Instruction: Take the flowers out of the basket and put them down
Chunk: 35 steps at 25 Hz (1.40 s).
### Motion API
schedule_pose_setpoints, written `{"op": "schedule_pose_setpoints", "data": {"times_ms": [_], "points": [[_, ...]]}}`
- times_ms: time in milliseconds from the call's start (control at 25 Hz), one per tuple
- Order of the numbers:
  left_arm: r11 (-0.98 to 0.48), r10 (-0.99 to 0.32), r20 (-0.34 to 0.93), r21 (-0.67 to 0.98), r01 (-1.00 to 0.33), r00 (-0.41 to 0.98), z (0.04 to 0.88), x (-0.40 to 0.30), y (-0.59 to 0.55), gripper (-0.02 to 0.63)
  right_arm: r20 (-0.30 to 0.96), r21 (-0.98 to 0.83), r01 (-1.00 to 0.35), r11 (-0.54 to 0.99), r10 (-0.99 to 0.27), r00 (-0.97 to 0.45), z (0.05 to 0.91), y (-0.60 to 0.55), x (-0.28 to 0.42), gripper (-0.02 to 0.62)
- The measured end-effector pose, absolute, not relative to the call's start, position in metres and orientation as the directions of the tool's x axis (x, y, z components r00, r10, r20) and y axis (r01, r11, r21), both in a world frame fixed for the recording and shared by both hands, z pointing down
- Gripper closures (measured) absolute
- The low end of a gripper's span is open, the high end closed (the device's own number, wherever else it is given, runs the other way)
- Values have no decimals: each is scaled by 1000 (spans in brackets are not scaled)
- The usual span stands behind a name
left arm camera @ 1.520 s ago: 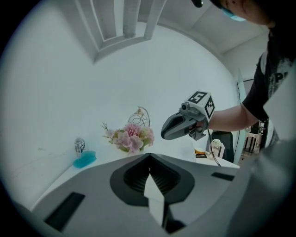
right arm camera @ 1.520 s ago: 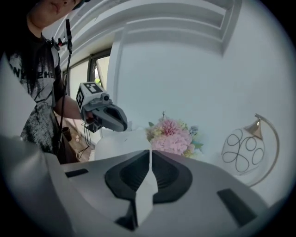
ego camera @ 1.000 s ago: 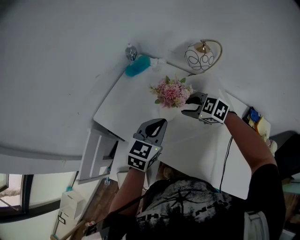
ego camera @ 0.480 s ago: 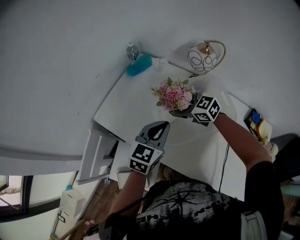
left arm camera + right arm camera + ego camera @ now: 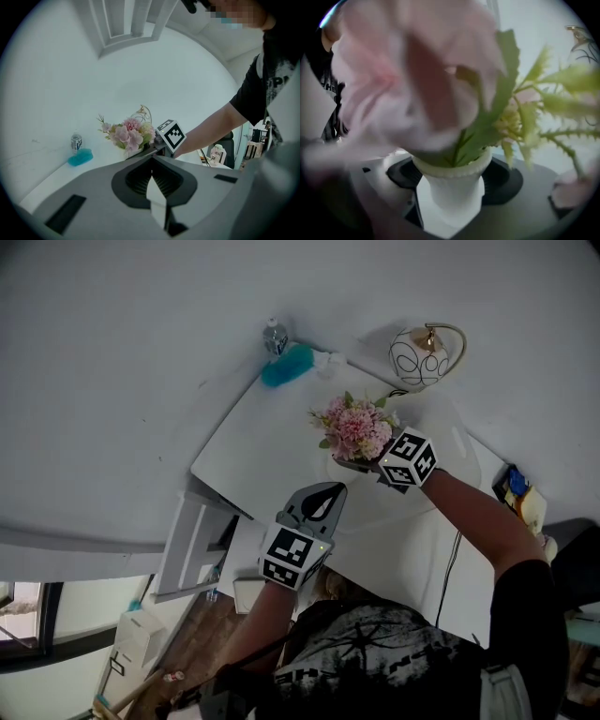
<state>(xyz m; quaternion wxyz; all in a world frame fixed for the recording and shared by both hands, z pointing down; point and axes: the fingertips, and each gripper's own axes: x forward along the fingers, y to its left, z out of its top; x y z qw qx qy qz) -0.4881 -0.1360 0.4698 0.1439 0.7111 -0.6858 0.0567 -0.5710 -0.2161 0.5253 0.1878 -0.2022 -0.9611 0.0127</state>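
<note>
Right gripper (image 5: 359,463) jaws just opened wide; white basket (image 5: 452,190) seen between them, pads not pressed on it. Flowers (image 5: 354,430) seated in basket on white table (image 5: 267,451), near lamp (image 5: 422,343). Left gripper (image 5: 323,497) jaws closed together, nothing held, kept well apart from flowers.

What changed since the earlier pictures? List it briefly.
The right gripper swung in to the flowers; its jaws have just been opening and now straddle the white pot without pressing it. Nothing taken hold of. The left gripper, shut, the flowers and the lamp stayed put.
</note>
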Motion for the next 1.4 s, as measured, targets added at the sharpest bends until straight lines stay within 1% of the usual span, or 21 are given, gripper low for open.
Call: {"op": "schedule_pose_setpoints", "data": {"times_ms": [320,600,920,1400], "points": [[-16,-961,270,124,-992,50,466,-489,-139,594,369,-69,401,913,397,-840,525,-215,-569,232],[-2,-958,283,126,-992,38,470,-490,-134,594,363,-86,389,917,392,-845,515,-220,-565,233],[-12,-964,263,107,-994,40,457,-484,-137,594,327,-98,379,920,390,-861,478,-224,-549,233],[-45,-974,219,53,-998,56,423,-453,-142,594,311,-92,314,945,327,-892,425,-238,-505,235]]}}
